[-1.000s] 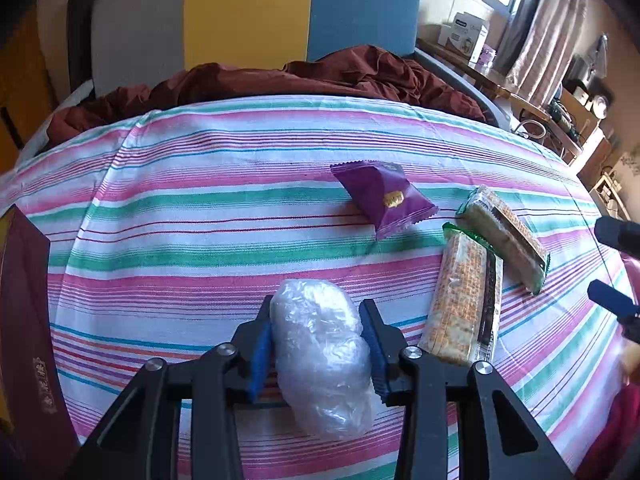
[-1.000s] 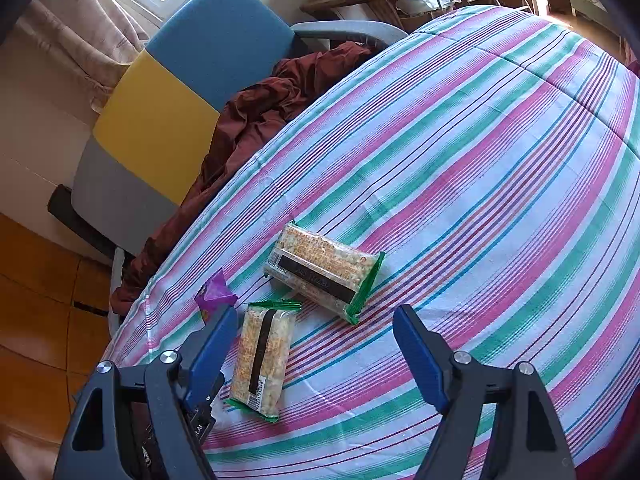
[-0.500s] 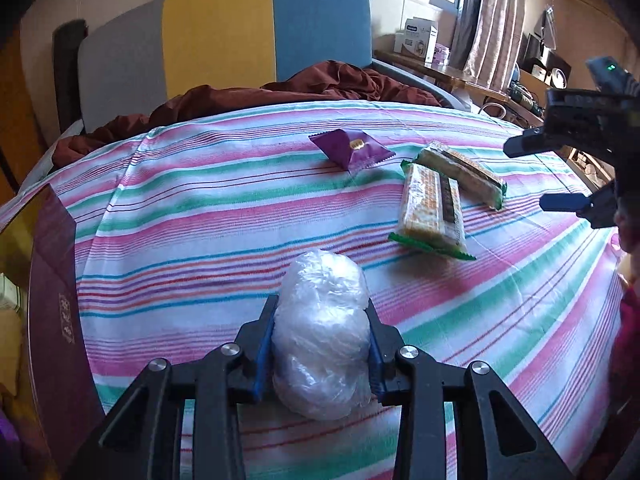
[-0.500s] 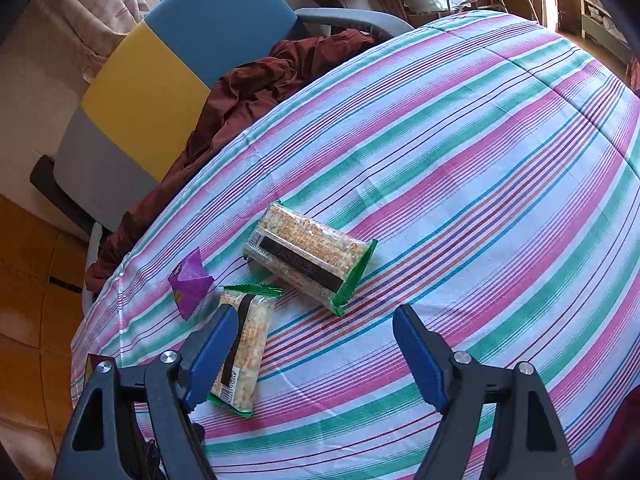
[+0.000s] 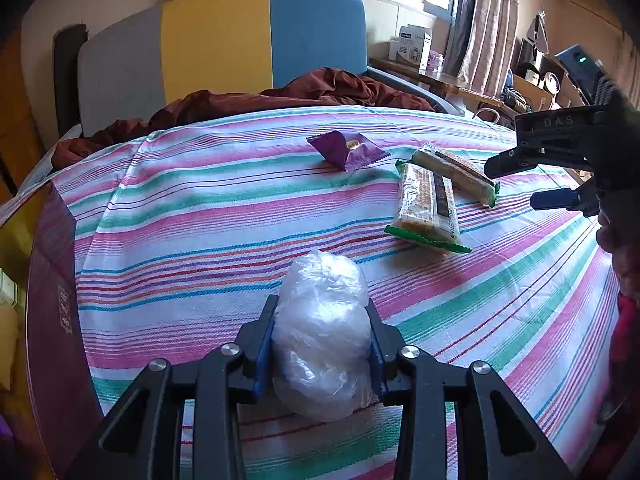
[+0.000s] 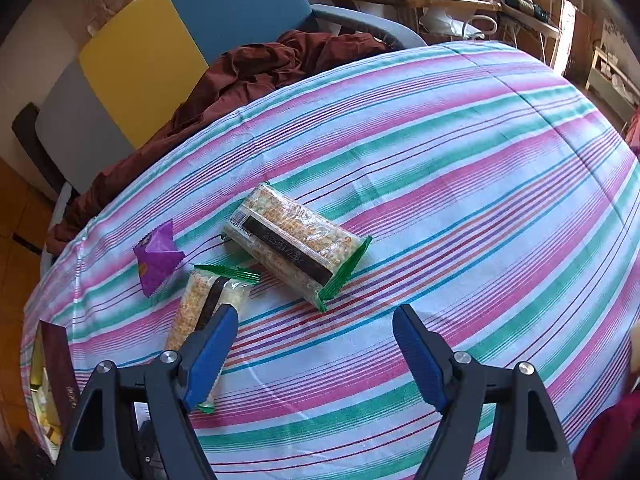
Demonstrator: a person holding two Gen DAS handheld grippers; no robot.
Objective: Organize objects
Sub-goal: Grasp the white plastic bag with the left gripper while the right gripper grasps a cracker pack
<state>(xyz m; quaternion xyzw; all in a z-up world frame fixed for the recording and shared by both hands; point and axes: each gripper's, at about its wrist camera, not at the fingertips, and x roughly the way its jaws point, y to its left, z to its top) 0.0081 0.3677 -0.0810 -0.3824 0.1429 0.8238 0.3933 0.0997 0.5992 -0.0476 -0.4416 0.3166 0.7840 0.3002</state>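
Carrying the wrapped bundle, free gripper lining up on the snacks.

The striped tablecloth [image 5: 200, 208] fills my view. On it two green-edged cracker packs lie touching, one [image 6: 296, 246] further back, one [image 6: 204, 304] nearer, with a purple snack packet [image 5: 347, 149] just beside. My left gripper [image 5: 322, 350] is clamped on a crinkly clear-plastic bundle [image 5: 322, 336], whitish and soft-looking, held low over the cloth's near edge. My right gripper [image 6: 312, 354] gapes wide, empty, near the nearer pack. I judge the bundle needs placing next, perhaps by the dark red box [image 5: 52, 288]; squeeze gently.
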